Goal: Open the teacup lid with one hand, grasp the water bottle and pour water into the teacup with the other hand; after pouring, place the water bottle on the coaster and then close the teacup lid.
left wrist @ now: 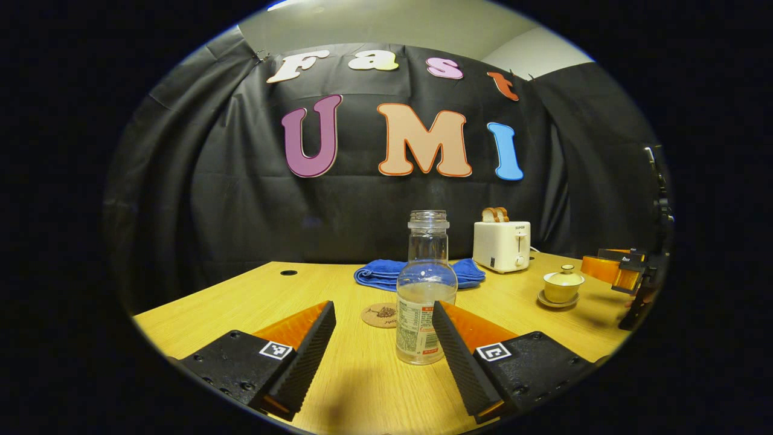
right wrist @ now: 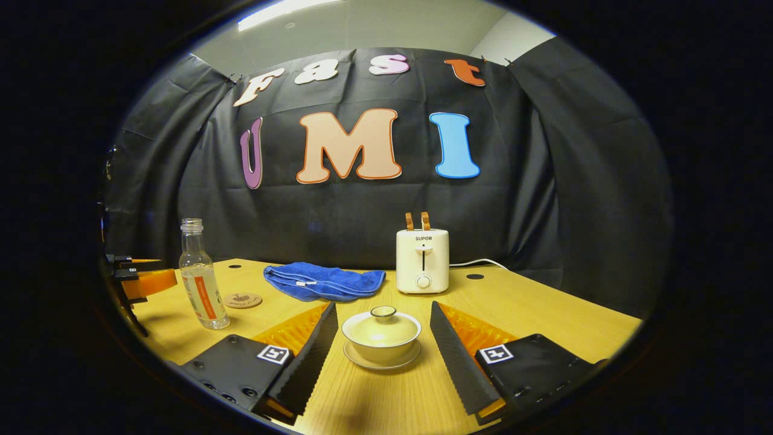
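Water bottle [left wrist: 425,290] uncapped, partly full, teacup [right wrist: 381,336] lidded, each between spread, untouching jaws of left and right grippers.

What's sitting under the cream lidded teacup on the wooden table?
A matching cream saucer sits under the cream lidded teacup, its rim showing all around. The saucer's centre is covered by the cup.

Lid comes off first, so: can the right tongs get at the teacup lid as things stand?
Probably yes. The right tongs stand open with the teacup lid straight ahead between the fingers, and nothing lies in between.
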Demonstrator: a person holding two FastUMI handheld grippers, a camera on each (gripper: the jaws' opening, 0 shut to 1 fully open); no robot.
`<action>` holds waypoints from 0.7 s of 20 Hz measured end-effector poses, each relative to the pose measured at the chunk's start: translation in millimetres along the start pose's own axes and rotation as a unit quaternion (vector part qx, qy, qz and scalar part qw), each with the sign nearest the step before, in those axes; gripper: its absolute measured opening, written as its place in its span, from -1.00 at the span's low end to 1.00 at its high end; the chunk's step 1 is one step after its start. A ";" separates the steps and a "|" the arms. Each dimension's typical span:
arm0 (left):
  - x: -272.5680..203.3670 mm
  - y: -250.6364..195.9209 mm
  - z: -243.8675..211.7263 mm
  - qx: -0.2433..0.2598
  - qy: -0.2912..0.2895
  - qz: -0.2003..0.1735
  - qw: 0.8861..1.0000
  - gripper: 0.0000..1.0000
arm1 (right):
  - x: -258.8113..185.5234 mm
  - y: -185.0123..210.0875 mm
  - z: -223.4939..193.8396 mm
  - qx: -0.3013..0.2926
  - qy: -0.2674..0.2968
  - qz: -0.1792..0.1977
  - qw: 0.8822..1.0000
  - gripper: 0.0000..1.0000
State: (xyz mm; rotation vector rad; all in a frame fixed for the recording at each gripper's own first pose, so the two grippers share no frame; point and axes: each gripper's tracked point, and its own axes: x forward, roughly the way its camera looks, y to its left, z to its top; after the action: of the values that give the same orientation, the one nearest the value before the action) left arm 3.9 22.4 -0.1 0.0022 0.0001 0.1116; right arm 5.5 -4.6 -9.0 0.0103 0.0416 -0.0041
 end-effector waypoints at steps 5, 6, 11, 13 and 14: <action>-0.1 0.1 1.8 0.000 -0.001 -0.001 1.000 0.89 | 0.5 -0.5 0.0 0.000 0.000 0.000 1.000 0.90; -1.1 0.3 -0.4 0.000 -0.001 -0.001 1.000 0.89 | 0.3 -0.1 -0.7 0.001 0.001 0.000 1.000 0.90; -2.4 0.6 -0.4 0.000 -0.001 -0.001 1.000 0.88 | 15.4 10.8 -1.8 0.002 0.005 0.032 0.999 0.94; -1.6 0.7 0.0 0.000 -0.001 -0.001 1.000 0.88 | 26.1 7.5 -3.5 0.002 0.009 0.029 1.000 0.94; -0.7 0.7 -0.2 0.000 -0.001 -0.001 1.000 0.88 | 31.0 6.4 -4.4 0.001 0.010 0.026 1.000 0.94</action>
State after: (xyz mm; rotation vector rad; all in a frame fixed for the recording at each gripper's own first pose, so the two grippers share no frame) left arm 3.1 23.1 -0.4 0.0022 -0.0017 0.1104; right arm 36.3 1.7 -14.7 0.0142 0.0622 0.0475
